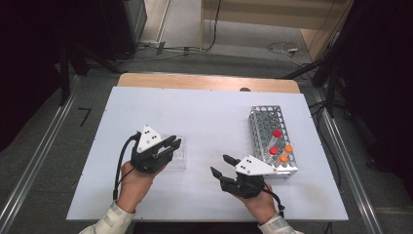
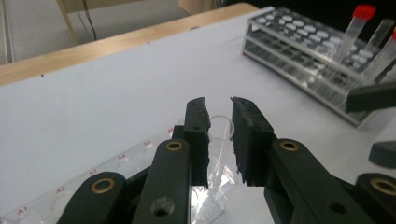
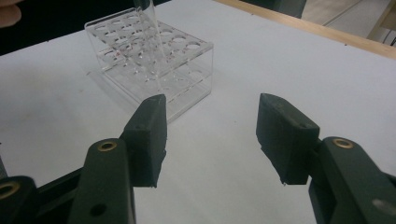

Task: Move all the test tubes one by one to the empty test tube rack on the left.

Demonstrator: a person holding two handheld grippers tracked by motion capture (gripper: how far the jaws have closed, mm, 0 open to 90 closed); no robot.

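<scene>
The left gripper [image 2: 219,135] clamps a clear open tube [image 2: 220,128] above the transparent rack [image 1: 176,157] on the white table [image 1: 204,122]. The right gripper [image 3: 210,140] hovers empty, jaws apart, nearby. The metal rack [image 1: 272,139] holding red- and orange-capped tubes [image 1: 277,133] stands just beside it.

Two racks [image 1: 273,127] [image 1: 178,155], four capped tubes [image 1: 277,133], one open tube [image 2: 219,135].

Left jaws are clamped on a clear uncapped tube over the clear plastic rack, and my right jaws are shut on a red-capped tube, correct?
Not quite. The left gripper is indeed closed on the clear uncapped tube above the clear plastic rack, but the right gripper is open and holds nothing, as the right gripper view shows. The red-capped tubes stand in the metal rack.
</scene>
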